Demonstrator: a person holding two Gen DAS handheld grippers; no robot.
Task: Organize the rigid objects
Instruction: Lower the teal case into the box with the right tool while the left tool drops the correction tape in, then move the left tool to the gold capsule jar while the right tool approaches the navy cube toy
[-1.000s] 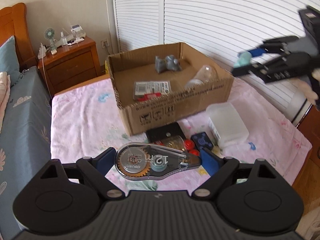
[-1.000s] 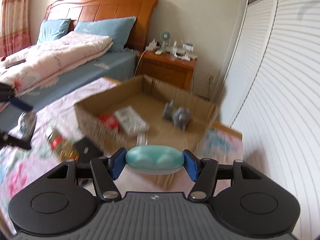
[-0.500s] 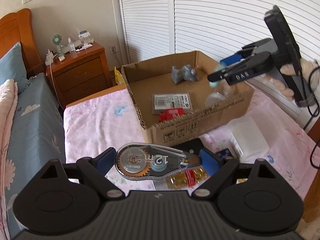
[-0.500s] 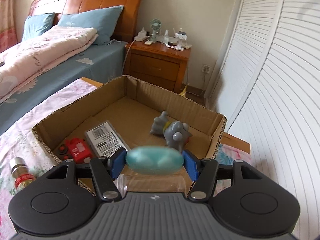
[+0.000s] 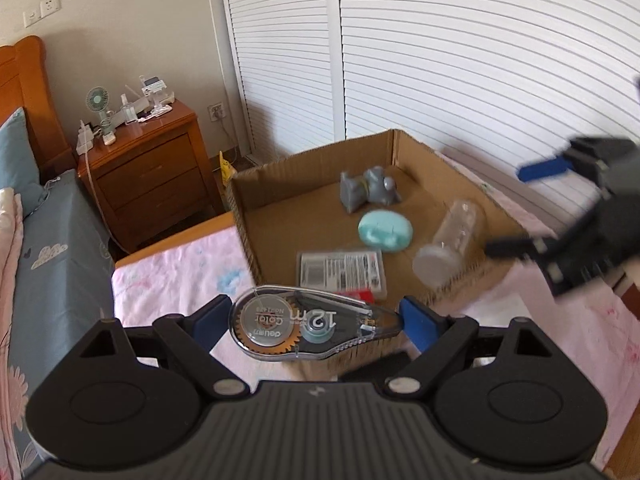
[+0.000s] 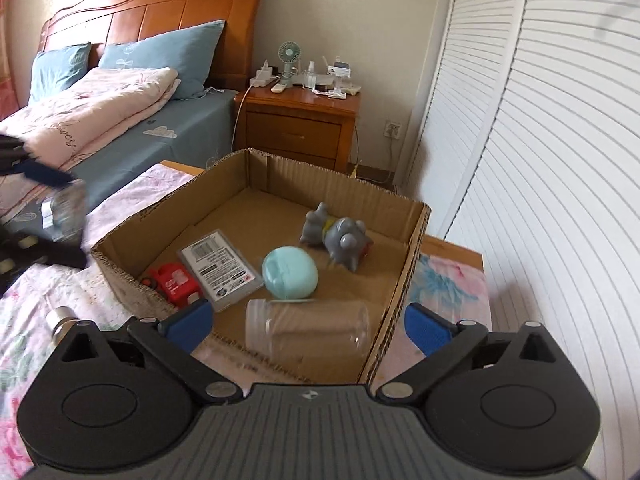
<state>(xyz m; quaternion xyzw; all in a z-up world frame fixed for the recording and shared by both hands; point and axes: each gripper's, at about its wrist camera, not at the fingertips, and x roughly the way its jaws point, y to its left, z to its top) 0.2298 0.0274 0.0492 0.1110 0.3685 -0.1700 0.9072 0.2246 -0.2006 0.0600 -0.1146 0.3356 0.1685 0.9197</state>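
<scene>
Clamping the correction tape dispenser at lower centre, the left gripper hung before the cardboard box. The right gripper stood wide and empty; the teal case lay mid-frame inside the box, beside the grey toy and clear jar.

The brown cardboard box holds a mint-green case, a grey toy and a red toy car. A pink floral cloth covers the worktop, and both tools carry blue pads.
</scene>
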